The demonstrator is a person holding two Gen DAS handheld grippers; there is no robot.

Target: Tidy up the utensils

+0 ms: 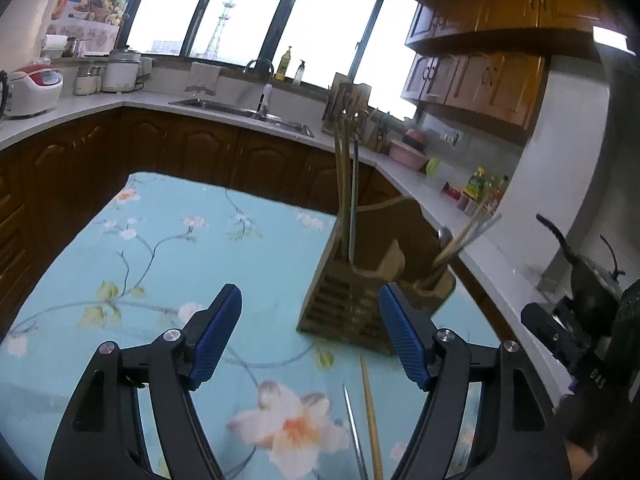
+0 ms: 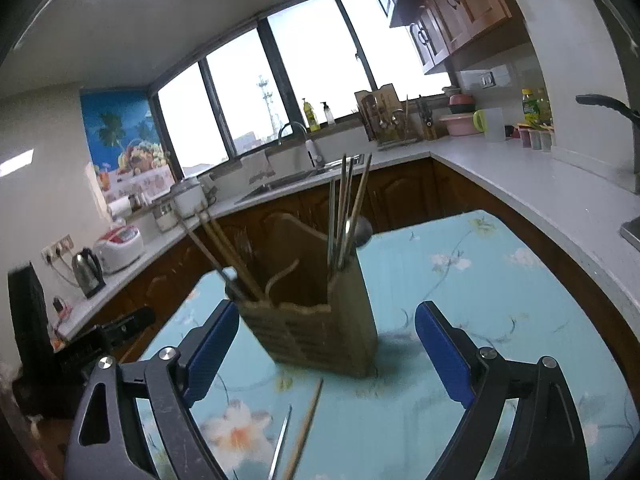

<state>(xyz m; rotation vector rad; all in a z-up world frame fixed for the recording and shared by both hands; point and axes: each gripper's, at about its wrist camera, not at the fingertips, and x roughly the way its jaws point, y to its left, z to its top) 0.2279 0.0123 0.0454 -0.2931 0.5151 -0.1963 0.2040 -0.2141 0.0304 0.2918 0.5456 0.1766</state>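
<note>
Standing on the bench: a wooden utensil holder (image 1: 352, 300), upright on the floral blue tablecloth (image 1: 180, 240), ahead of both tongs.
Holder, first compartment: several wooden and metal chopsticks (image 1: 347, 184) stand nearly upright in it.
Holder, second compartment: more chopsticks and a metal spoon (image 1: 445, 236) lean outward toward the kitchen counter side, as the left wrist view shows.
Holder, right wrist view: the same holder (image 2: 320, 332) sits between the blue pads, with the spoon bowl (image 2: 362, 232) above its rim.
Loose utensils: one wooden chopstick (image 1: 371, 420) and one metal chopstick (image 1: 354, 428) lie side by side on the cloth, just in front of the holder and apart from it.
Loose utensils, right wrist view: wooden chopstick (image 2: 306, 428) and metal chopstick (image 2: 282, 440) lie between the tongs' arms.
Left tongs (image 1: 310, 308): spread wide, gripping nothing, above the cloth.
Right tongs (image 2: 326, 326): spread wide, gripping nothing; also visible at the right edge of the left wrist view.
Background: kitchen sink (image 1: 240, 110) and faucet under a wide window; rice cooker (image 1: 34, 90) on the counter.
</note>
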